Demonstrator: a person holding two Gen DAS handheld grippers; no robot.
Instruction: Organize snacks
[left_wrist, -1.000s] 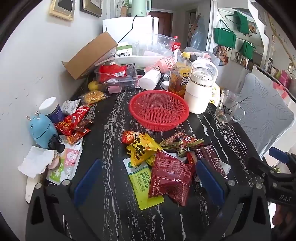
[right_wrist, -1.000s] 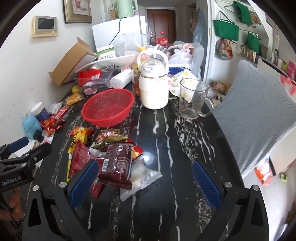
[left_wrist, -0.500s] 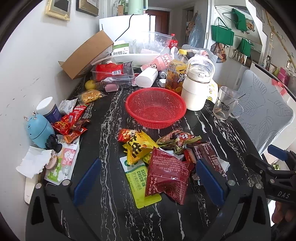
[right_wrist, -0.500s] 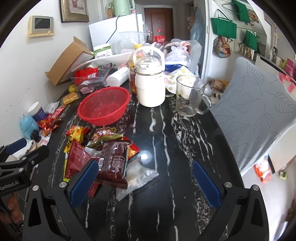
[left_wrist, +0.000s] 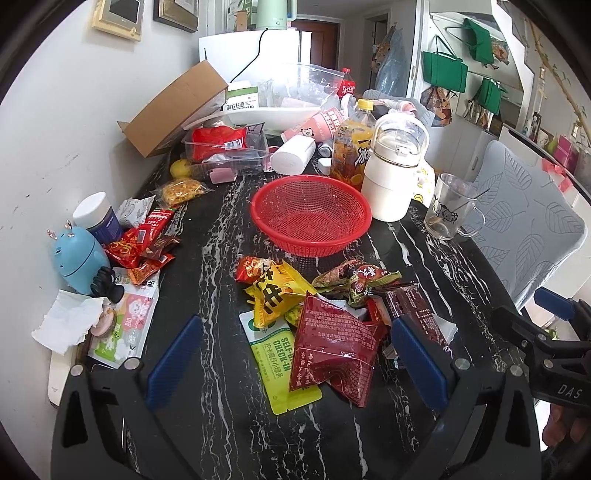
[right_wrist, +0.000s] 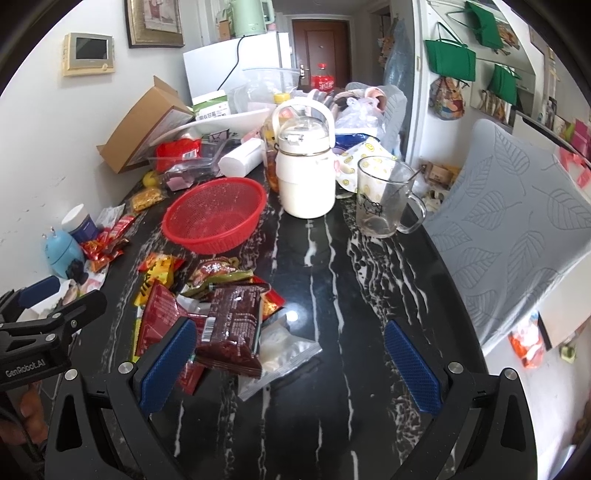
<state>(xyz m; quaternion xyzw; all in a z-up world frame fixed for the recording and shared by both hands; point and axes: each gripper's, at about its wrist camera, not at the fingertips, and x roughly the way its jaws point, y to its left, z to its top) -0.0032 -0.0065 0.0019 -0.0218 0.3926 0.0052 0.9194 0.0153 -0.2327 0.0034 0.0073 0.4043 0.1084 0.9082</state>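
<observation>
The left tool (left_wrist: 295, 354) hung with its blue pads spread wide apart and nothing between them, low in the frame, framing the near end of the snack pile. Between the pads lay a dark red foil packet (left_wrist: 332, 347) over a green-and-white pouch (left_wrist: 275, 354), with a yellow packet (left_wrist: 275, 291) just above them. The right tool (right_wrist: 291, 358) was likewise spread wide and empty; its left pad sat just beside a brown wrapped snack (right_wrist: 232, 328) resting on a clear plastic bag (right_wrist: 284, 350) at lower centre of the right wrist view.

Over the last second both views had shifted only slightly, the pile sitting a little further up the frame, and no packet had moved. That suggested the tools were still lining up and sorting had not begun.

The red mesh basket (left_wrist: 310, 214) stood empty at mid-frame on the black marbled surface (left_wrist: 207, 236), just beyond the pile, probably the place for the snacks. More red packets (left_wrist: 136, 243) lay well apart at the left edge, beside a blue gadget (left_wrist: 77, 254).
</observation>
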